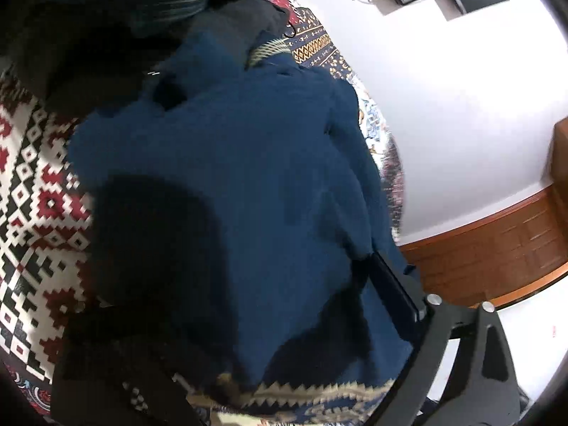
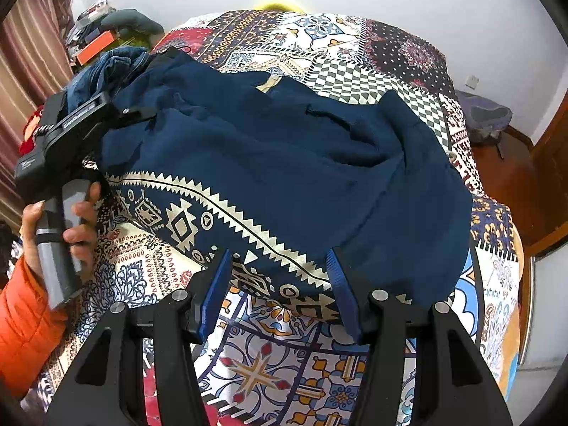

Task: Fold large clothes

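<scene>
A large dark blue garment (image 2: 284, 163) lies spread on the patterned bedspread (image 2: 319, 365); a cream zigzag band runs along its near edge. My right gripper (image 2: 280, 284) is open, its blue-padded fingers (image 2: 340, 284) just above that near edge and holding nothing. My left gripper (image 2: 142, 112) reaches in from the left, held by a hand in an orange sleeve, and pinches the garment's far left edge. In the left wrist view the blue cloth (image 1: 230, 184) fills the frame and drapes over the fingers; only the right finger (image 1: 394, 284) shows.
A pile of other clothes (image 2: 106, 67) lies at the bed's far left, with boxes behind it. White wall behind the bed. A wooden door (image 2: 553, 163) and a dark bag (image 2: 486, 117) on the floor are at the right.
</scene>
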`<state>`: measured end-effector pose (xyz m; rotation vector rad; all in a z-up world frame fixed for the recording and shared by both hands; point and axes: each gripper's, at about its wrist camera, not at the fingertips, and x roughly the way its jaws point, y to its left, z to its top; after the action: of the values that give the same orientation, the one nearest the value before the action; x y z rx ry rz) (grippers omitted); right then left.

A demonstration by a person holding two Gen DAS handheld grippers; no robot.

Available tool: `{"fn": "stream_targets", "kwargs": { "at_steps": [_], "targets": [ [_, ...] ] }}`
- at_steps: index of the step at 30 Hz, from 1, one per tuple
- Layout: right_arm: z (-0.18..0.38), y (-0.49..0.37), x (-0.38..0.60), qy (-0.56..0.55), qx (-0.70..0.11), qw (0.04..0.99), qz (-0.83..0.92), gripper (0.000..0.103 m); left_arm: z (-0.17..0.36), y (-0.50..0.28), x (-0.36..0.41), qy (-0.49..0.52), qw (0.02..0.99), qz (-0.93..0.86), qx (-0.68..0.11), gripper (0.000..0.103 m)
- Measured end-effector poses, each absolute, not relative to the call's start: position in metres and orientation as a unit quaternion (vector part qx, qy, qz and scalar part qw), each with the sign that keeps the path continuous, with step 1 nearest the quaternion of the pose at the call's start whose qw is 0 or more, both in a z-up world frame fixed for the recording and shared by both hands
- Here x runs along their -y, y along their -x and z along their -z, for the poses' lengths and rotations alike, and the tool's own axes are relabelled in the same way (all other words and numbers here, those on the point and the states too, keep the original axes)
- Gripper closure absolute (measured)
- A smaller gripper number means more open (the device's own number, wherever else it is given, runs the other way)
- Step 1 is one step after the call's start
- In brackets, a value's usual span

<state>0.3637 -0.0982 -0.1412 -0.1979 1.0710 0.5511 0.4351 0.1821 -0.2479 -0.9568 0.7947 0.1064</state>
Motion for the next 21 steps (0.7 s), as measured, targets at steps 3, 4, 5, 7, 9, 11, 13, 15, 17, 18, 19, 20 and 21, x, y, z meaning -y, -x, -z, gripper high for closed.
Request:
{"fn": "stream_targets", "kwargs": {
  "at_steps": [3,4,5,7,9,11,13,15,17,18,19,20,21],
  "targets": [
    [0.139,-0.363,0.101,0.091,-0.504,0.820,-0.255,0.052,0.240,-0.441,-0.169,0.417,0.822,-0.078,-0.380,0.012],
    [0.137,-0.362,0.102,0.091,-0.503,0.821,-0.255,0.052,0.238,-0.441,-0.167,0.409,0.824,-0.093,-0.381,0.024],
    [0.135,-0.361,0.104,0.092,-0.501,0.822,-0.254,0.052,0.238,-0.439,-0.166,0.403,0.825,-0.102,-0.382,0.037],
    [0.133,-0.361,0.106,0.096,-0.499,0.824,-0.251,0.052,0.234,-0.437,-0.164,0.401,0.828,-0.094,-0.380,0.055],
    [0.131,-0.361,0.108,0.098,-0.498,0.826,-0.244,0.052,0.223,-0.432,-0.162,0.396,0.834,-0.095,-0.373,0.069],
    [0.129,-0.362,0.110,0.094,-0.499,0.827,-0.240,0.052,0.207,-0.417,-0.165,0.383,0.845,-0.091,-0.364,0.083],
    [0.125,-0.362,0.111,0.088,-0.498,0.829,-0.240,0.052,0.184,-0.412,-0.155,0.352,0.864,-0.085,-0.349,0.085],
    [0.120,-0.362,0.111,0.083,-0.496,0.830,-0.240,0.052,0.162,-0.401,-0.144,0.328,0.881,-0.077,-0.334,0.086],
    [0.115,-0.362,0.109,0.081,-0.493,0.833,-0.238,0.052,0.143,-0.385,-0.135,0.318,0.891,-0.068,-0.315,0.087],
    [0.110,-0.361,0.108,0.076,-0.489,0.835,-0.240,0.052,0.131,-0.380,-0.134,0.316,0.897,-0.065,-0.303,0.088],
    [0.106,-0.361,0.106,0.071,-0.486,0.836,-0.243,0.052,0.118,-0.374,-0.135,0.313,0.902,-0.063,-0.291,0.088],
    [0.098,-0.360,0.103,0.059,-0.482,0.837,-0.252,0.052,0.105,-0.366,-0.137,0.309,0.908,-0.063,-0.278,0.088],
    [0.093,-0.360,0.100,0.051,-0.479,0.837,-0.259,0.052,0.093,-0.357,-0.136,0.302,0.914,-0.065,-0.263,0.088]
  ]
}}
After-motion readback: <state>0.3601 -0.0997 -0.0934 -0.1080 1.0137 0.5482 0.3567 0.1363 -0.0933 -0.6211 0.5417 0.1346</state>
